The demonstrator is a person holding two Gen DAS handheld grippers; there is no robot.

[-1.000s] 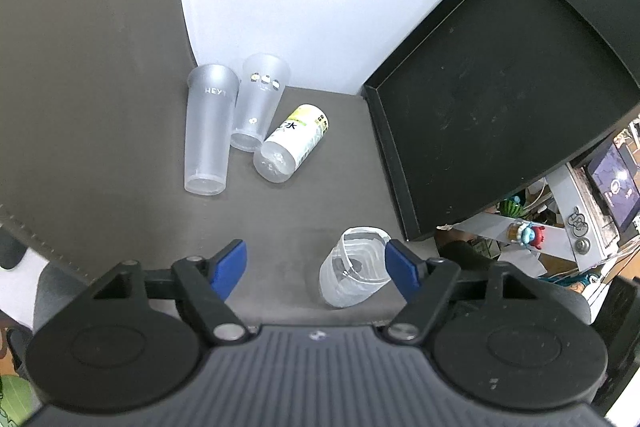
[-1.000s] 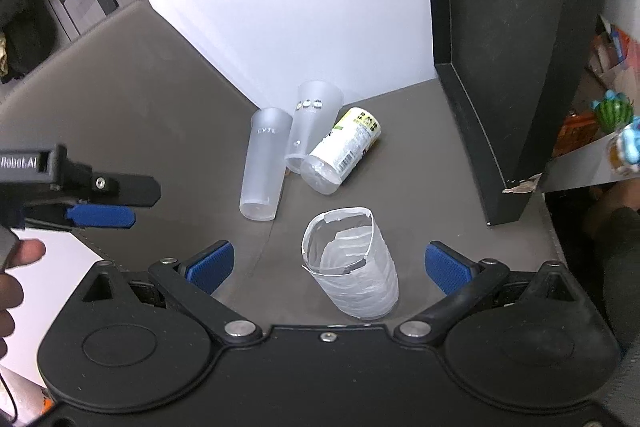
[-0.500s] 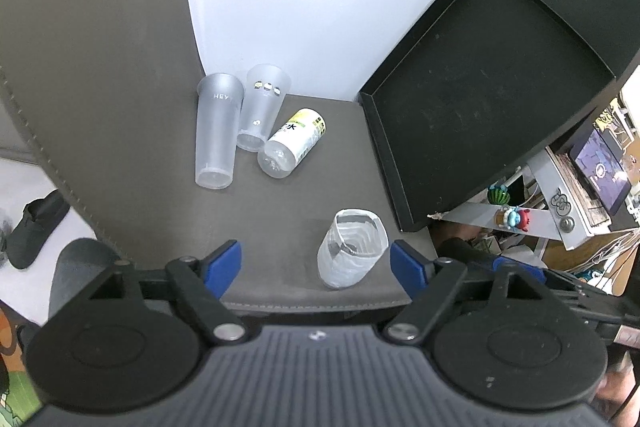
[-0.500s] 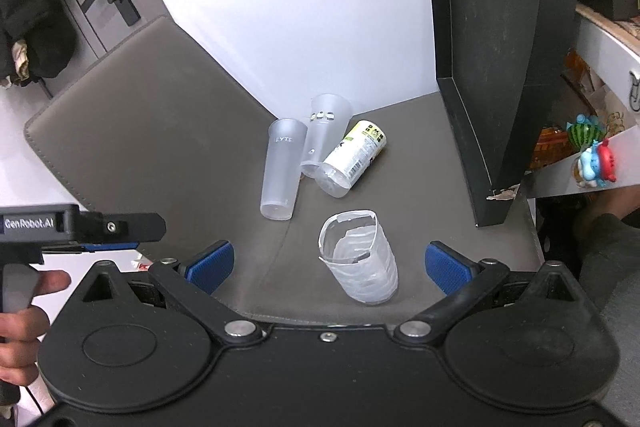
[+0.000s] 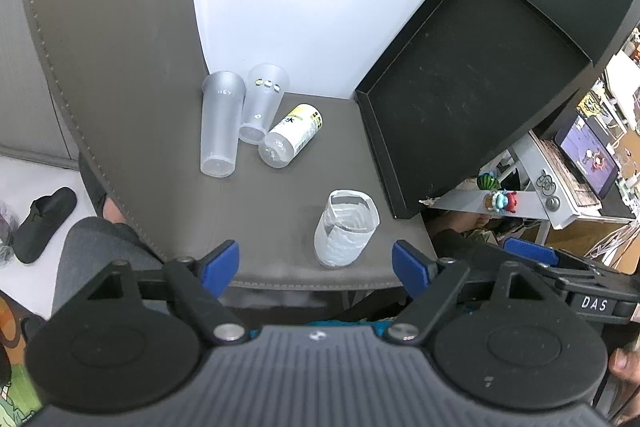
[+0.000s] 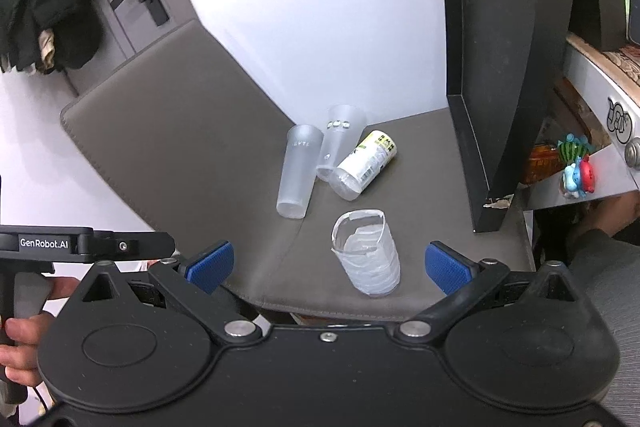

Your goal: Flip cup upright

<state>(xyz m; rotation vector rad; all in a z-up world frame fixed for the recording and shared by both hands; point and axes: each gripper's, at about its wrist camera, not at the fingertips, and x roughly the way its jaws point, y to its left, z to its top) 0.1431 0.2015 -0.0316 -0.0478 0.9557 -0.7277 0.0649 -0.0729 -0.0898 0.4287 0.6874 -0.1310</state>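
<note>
Cup (image 5: 346, 227) stands near the front edge of the grey mat (image 5: 132, 67), mouth up, rim torn and ragged, wall crinkled. I judge it upright now, so the flip looks done. My left tongs (image 5: 316, 265) hang above the mat's front edge, jaws wide apart, holding nothing. My right tongs (image 6: 328, 265) are likewise spread wide and empty, with the cup (image 6: 368, 253) between and ahead of the blue pads (image 6: 210, 263). Handling estimate: thin clear plastic, very light, soft-walled, easily crushed or tipped. If regripping, I would close gently on the lower wall, below the torn rim. Three more cups (image 5: 256, 123) sit well apart near the wall, beside a black tray (image 5: 472, 99).
</note>
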